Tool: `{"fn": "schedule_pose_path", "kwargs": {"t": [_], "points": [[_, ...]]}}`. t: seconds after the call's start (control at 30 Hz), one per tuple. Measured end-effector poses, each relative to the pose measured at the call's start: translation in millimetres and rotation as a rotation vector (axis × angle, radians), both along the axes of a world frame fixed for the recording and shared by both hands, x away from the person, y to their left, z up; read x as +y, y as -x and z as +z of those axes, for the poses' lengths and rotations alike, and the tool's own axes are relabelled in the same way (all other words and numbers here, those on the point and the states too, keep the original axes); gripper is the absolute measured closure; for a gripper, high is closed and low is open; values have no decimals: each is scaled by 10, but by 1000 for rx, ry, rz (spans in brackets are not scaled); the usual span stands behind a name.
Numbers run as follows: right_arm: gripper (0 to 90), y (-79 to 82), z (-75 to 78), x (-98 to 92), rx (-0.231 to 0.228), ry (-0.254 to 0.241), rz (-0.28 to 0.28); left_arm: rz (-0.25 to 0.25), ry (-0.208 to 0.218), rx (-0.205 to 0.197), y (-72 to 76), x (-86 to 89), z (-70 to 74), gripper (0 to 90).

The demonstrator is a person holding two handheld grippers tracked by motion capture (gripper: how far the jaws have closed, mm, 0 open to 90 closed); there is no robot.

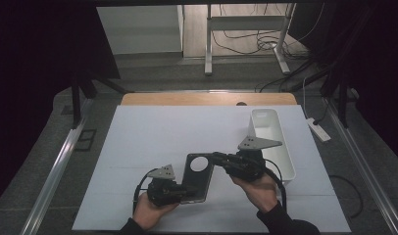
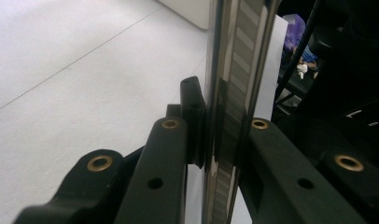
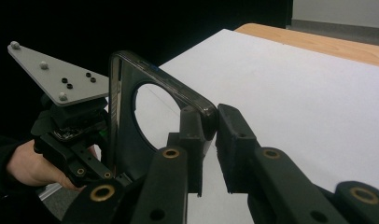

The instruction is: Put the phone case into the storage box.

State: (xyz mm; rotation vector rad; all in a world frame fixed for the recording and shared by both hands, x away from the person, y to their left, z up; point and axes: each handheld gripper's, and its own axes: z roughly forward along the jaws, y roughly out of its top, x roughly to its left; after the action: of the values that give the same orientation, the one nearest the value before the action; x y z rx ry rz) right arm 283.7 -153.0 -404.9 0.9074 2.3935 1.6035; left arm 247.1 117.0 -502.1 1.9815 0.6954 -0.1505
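We see the left gripper (image 1: 185,192) clenched on the near end of a dark phone case (image 1: 197,177): in the left gripper view its jaws press both faces of the case's glossy edge (image 2: 229,93), which runs up between them and out of the top of the picture. What lies beyond that edge on the right is too dark for us to make out.

The right gripper (image 3: 210,140) has the far corner of the case between its jaws; one jaw touches the case, but a thin gap shows beside the other, so we cannot tell whether it truly grips. Ahead of it, the case (image 3: 131,112) stands on edge with its round cut-out open to the white sheet behind, and the left gripper (image 3: 92,170) holds its lower end, partly cut off by the jaw.

In the high view the right gripper (image 1: 217,157) meets the case's top corner. Just beyond that hand sits a white bin (image 1: 270,139) on the table (image 1: 153,132); its inside is hidden by the grey plate.
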Motion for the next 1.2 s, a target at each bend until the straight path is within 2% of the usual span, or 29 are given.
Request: {"fn": "schedule_pose_path", "kwargs": {"t": [0.1, 0.3, 0.37, 0.4, 0.5, 0.53, 0.63, 0.67, 0.9, 0.93, 0.97, 1.13, 1.2], "points": [[807, 5, 2, 8, -8, 0, 1, 5, -17, -13, -3, -3, -2, 813], [808, 12, 10, 11, -12, 3, 3, 12, -19, -19, -5, -7, -2, 721], [808, 13, 13, 8, -12, 6, 2, 10, -18, -20, -5, -6, 0, 717], [808, 13, 16, 5, -12, 6, 1, 10, -19, -22, -4, -5, 3, 677], [809, 12, 19, 1, -15, 7, -1, 22, -18, -30, -5, -1, 8, 640], [809, 10, 23, -4, -17, 10, -4, 29, -17, -35, -6, 5, 12, 563], [809, 9, 28, -9, -18, 12, -6, 32, -23, -41, -6, 9, 18, 519], [809, 4, 36, -22, -13, 10, -10, 35, -25, -46, -4, 11, 22, 447], [810, -19, 94, -82, -14, 15, -38, 52, -41, -71, -1, 22, 44, 219], [810, -19, 94, -82, -14, 15, -38, 57, -46, -73, 0, 26, 48, 219], [809, -28, 112, -100, -13, 20, -48, 64, -47, -74, 2, 38, 64, 159], [809, -56, 129, -138, -1, 23, -59, 76, -50, -67, 12, 67, 101, 95], [809, -76, 141, -167, 6, 17, -64, 67, -61, -78, 24, 96, 118, 80]]}}
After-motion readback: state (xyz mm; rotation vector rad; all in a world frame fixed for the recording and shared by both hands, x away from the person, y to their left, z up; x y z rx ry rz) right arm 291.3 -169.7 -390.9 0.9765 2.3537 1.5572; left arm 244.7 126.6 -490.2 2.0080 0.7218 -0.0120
